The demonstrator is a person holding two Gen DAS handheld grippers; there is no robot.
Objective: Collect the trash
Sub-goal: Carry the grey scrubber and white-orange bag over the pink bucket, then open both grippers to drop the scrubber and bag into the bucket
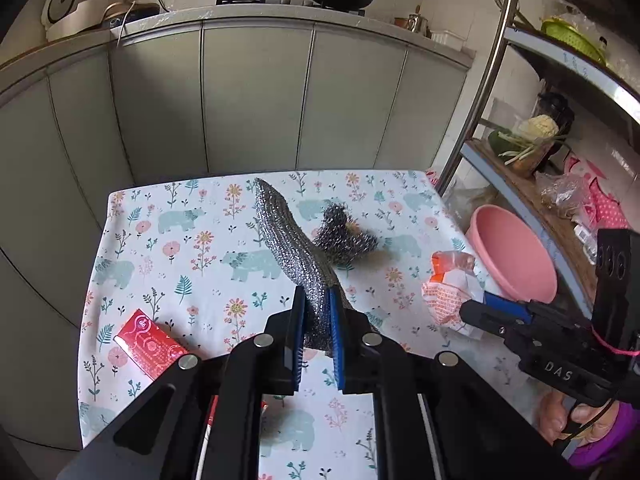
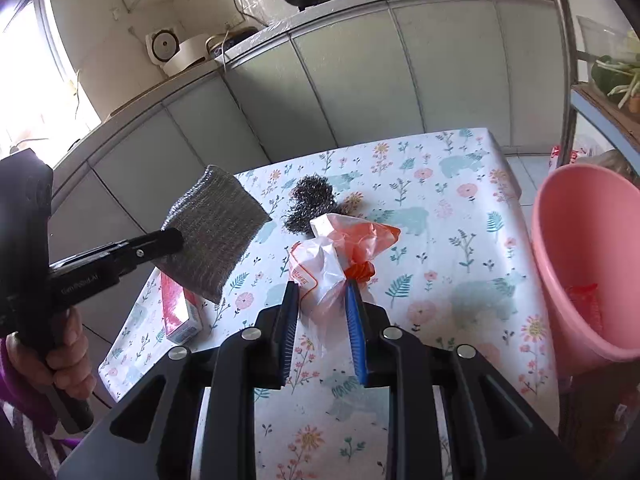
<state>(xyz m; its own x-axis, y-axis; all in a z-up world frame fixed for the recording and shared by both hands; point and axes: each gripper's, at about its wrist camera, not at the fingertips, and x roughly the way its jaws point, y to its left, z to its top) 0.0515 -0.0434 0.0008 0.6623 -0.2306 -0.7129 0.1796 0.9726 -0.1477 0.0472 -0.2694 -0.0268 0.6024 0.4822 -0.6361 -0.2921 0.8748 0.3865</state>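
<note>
My left gripper (image 1: 317,300) is shut on a silver mesh scouring pad (image 1: 286,236) and holds it above the floral tablecloth (image 1: 168,240); the pad also shows in the right wrist view (image 2: 216,228). My right gripper (image 2: 322,292) is shut on a crumpled white and orange plastic bag (image 2: 332,260), also seen in the left wrist view (image 1: 450,284). A dark steel wool ball (image 1: 344,236) lies at mid table (image 2: 310,204). A red box (image 1: 150,344) lies at the left (image 2: 178,308). A pink basin (image 2: 584,256) stands off the table's right edge (image 1: 514,256) with something red inside.
Grey cabinet doors (image 1: 256,100) stand behind the table, with woks on the counter above. A metal shelf rack (image 1: 484,80) with vegetables and bags stands at the right, behind the basin.
</note>
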